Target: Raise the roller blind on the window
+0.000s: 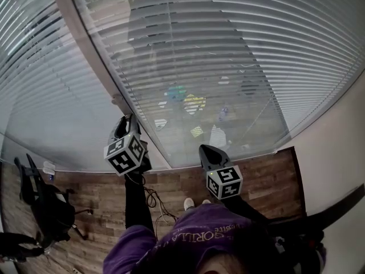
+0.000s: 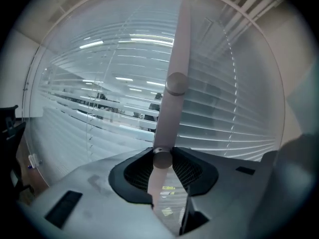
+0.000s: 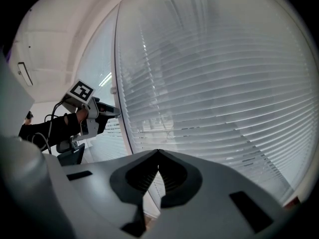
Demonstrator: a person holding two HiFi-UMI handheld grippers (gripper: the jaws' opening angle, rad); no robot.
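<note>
Right now my left claw (image 2: 162, 150) is clenched on a small round slider knob (image 2: 162, 159) that sits on the pale frame post (image 2: 179, 44) between the two window panes. The black pads press against the knob from either side. A second round knob (image 2: 176, 83) sits higher up on the same post, clear of the claw.

The slatted blind (image 1: 239, 56) hangs fully lowered over the pane right of the post, its slats reaching down to the bottom edge of the glass. The pane left of the post is covered by slats as well. Through the gaps I can make out lit ceiling strips and some blurred shapes beyond the glass, nothing I can name.

My right claw (image 3: 158, 152) is clenched with nothing in it, its two tips meeting. It is held up in front of the right pane, near the blind but apart from it, and well to the right of the post.

Below, the head view shows a wooden floor (image 1: 268, 176), a dark office chair (image 1: 45, 210) off to the left, and a cable (image 1: 154, 201) lying looped near the foot of the window.
</note>
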